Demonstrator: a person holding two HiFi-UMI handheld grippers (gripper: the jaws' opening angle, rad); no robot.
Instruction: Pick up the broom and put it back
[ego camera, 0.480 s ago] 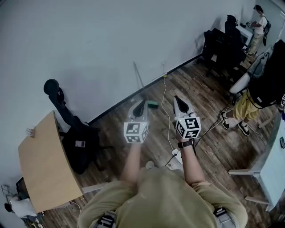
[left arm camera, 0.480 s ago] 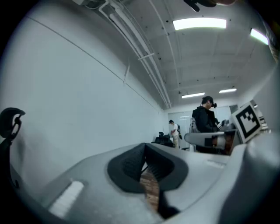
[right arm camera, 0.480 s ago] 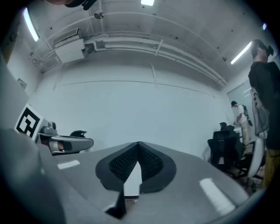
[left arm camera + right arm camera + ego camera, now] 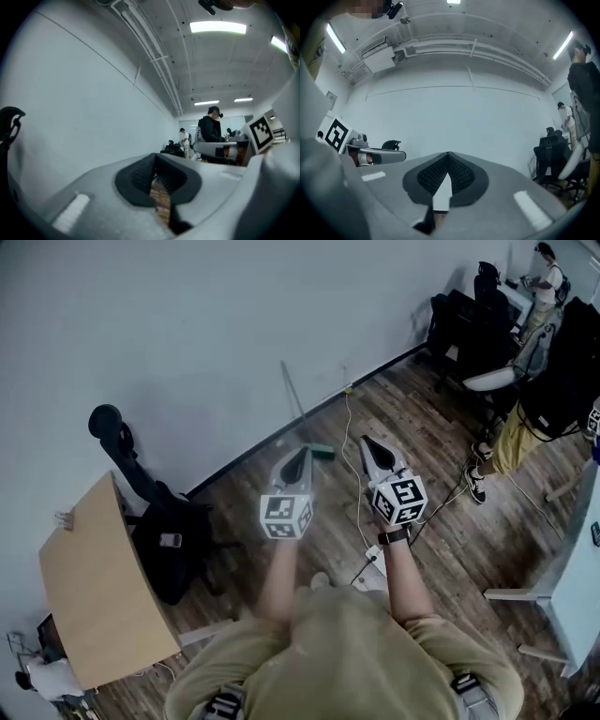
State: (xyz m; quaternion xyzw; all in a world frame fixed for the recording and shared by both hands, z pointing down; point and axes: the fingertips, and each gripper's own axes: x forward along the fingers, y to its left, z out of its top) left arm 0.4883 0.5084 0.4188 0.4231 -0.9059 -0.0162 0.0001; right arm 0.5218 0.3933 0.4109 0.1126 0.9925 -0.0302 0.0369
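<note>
broom (image 4: 292, 397) at the wall, both tools empty

head view: the broom leans on the white wall (image 4: 187, 334), its thin handle slanting upward and its green head (image 4: 322, 452) down on the wood floor (image 4: 431, 427). the left tool (image 4: 298, 456) and the right tool (image 4: 369, 441) are held level, side by side, pointing toward the wall. neither touches the broom and neither carries anything.

left gripper view: the left tool's jaws are closed together, with only floor showing in the slit beneath the pads. the broom cannot be made out here.

right gripper view: the right tool's jaws are likewise closed on nothing and face bare wall.

progress, as judged: the broom stands in a resting place with no tool on it. either the pick-up has not begun or the return is already complete; these views do not settle which.
</note>
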